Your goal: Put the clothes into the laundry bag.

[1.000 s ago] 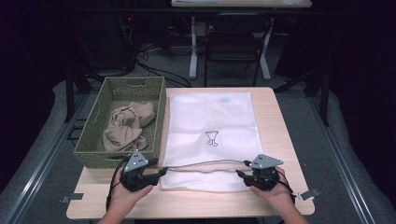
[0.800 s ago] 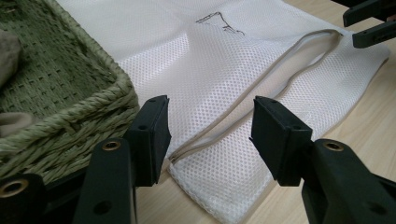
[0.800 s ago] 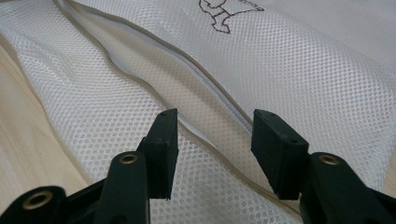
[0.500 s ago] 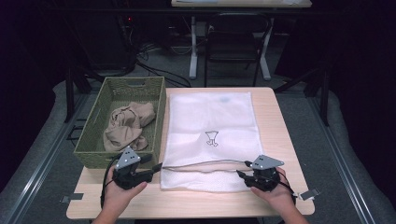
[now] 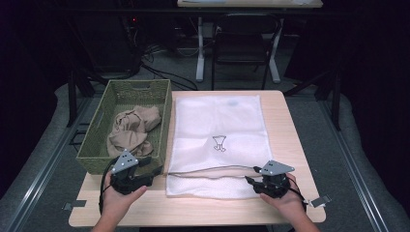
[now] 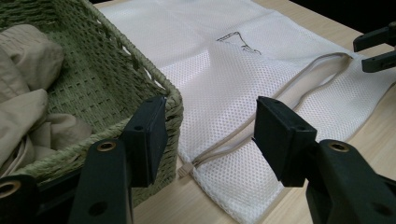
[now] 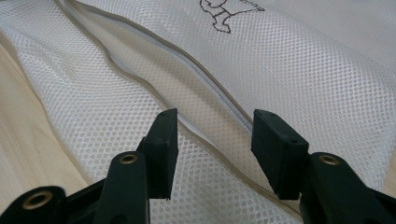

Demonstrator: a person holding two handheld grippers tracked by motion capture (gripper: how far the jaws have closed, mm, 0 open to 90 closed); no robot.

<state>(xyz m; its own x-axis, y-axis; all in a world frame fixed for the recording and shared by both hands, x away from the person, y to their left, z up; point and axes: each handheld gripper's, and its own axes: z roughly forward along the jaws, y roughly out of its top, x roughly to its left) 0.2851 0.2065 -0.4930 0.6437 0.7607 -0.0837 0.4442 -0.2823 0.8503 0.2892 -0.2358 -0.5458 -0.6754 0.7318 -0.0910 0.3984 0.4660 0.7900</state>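
Observation:
A white mesh laundry bag (image 5: 217,130) lies flat on the table, its beige zipper (image 5: 212,171) open near the front edge. My left gripper (image 5: 145,173) is open by the front right corner of a green woven basket (image 5: 167,125). In the left gripper view the basket corner (image 6: 168,93) sits behind the left jaw of my left gripper (image 6: 212,135), and the zipper's end (image 6: 187,170) lies between the jaws. My right gripper (image 5: 252,181) is open at the bag's front right. In its own view my right gripper (image 7: 215,144) has its jaws either side of the zipper edge (image 7: 187,116).
Beige clothes (image 5: 130,128) lie crumpled in the basket, also visible as beige clothes (image 6: 23,93) in the left gripper view. Bare wooden table (image 5: 290,140) runs along the bag's right side and front. A chair (image 5: 241,38) and desk legs stand beyond the table.
My left gripper has moved left, away from the bag's front left edge and up against the basket's corner. The right gripper and the bag have stayed in place.

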